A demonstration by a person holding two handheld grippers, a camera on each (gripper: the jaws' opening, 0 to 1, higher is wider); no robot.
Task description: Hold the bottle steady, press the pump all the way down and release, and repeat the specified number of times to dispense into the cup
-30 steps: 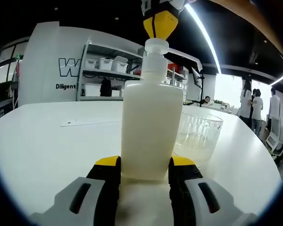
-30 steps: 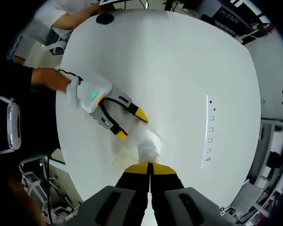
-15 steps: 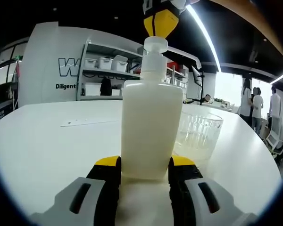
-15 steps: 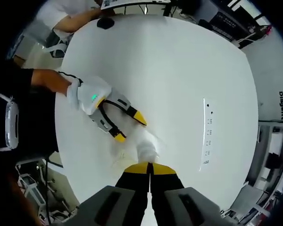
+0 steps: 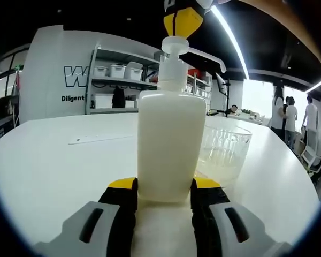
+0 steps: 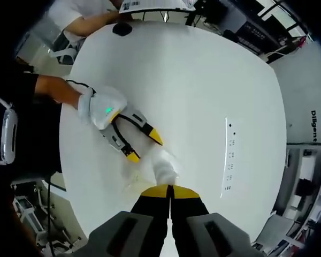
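A cream-white pump bottle (image 5: 166,144) stands upright on the white table (image 5: 48,166). My left gripper (image 5: 164,187) is shut on its base, a yellow pad on each side. The white pump head (image 5: 174,45) is up on its stem, and the shut yellow tips of my right gripper (image 5: 183,19) sit on top of it. A clear ribbed cup (image 5: 224,152) stands just right of the bottle, with a little pale liquid at its bottom. From above, my right gripper (image 6: 170,189) has its jaws together over the pump head (image 6: 165,170), and the left gripper (image 6: 145,148) is held by a gloved hand.
A socket strip (image 6: 228,158) is set into the round table (image 6: 203,91), beyond the bottle. A small black object (image 6: 121,29) lies near the far edge, where a person (image 6: 91,13) sits. Shelves (image 5: 117,80) and standing people (image 5: 286,120) are in the background.
The pump head has risen on its stem, and the right gripper has gone up with it. The bottle, the cup and the left gripper have stayed put.
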